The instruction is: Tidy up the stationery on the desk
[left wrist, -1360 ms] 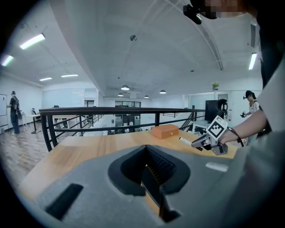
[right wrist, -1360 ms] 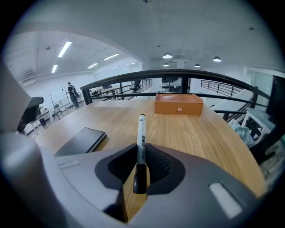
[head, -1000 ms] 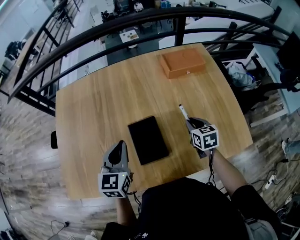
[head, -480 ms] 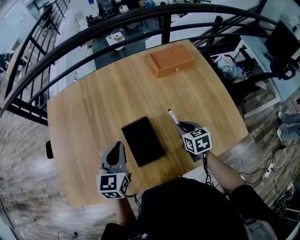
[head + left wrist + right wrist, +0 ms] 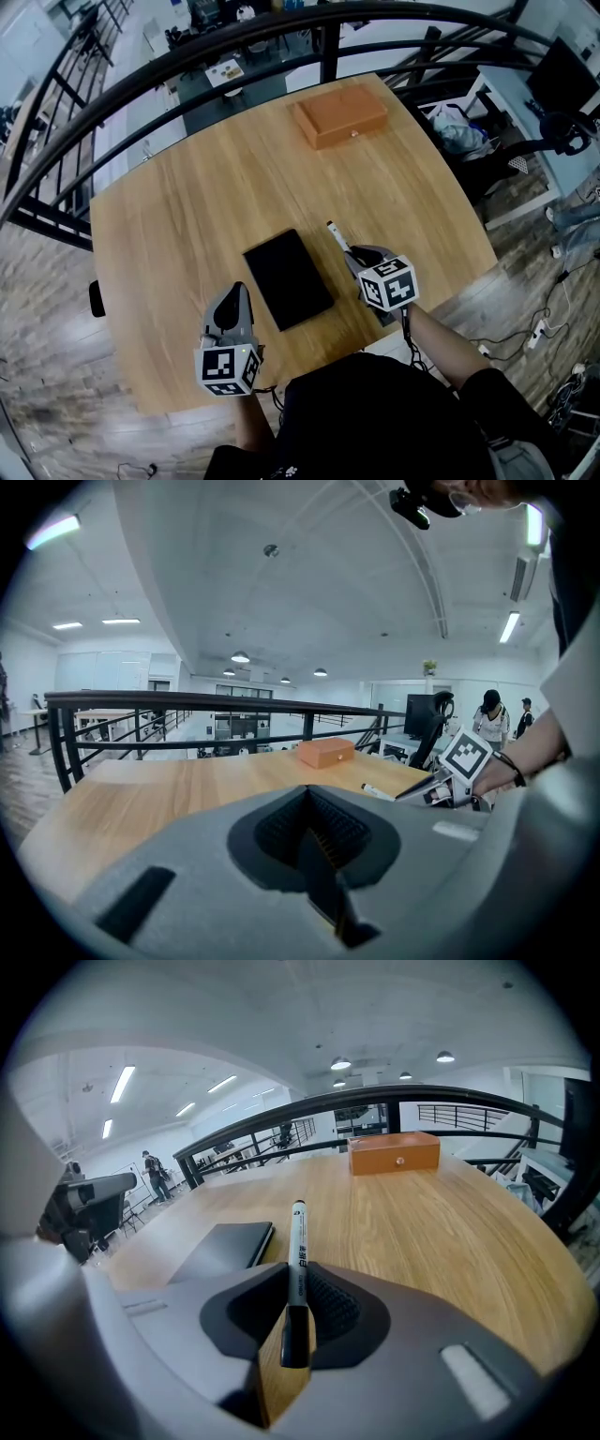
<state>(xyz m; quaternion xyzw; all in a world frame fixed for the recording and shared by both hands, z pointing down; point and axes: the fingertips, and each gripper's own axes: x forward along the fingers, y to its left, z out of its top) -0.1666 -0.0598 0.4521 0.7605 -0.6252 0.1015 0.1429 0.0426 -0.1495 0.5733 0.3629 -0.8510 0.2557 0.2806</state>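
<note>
So, right tongs (image 5: 298, 1290): clamped on a white marker (image 5: 298, 1232), its black end in the grip, the other end pointing forward above the surface (image 5: 178, 216).
Left tongs (image 5: 314, 832): closed together, nothing between them, over the surface's near edge.
Black notebook (image 5: 288, 278): flat on the surface, between the two tongs, just left of the marker.
Brown box (image 5: 339, 114): closed, at the far edge, well apart from the rest.

Closed, empty left claw (image 5: 314, 855); desk (image 5: 169, 794)
</note>
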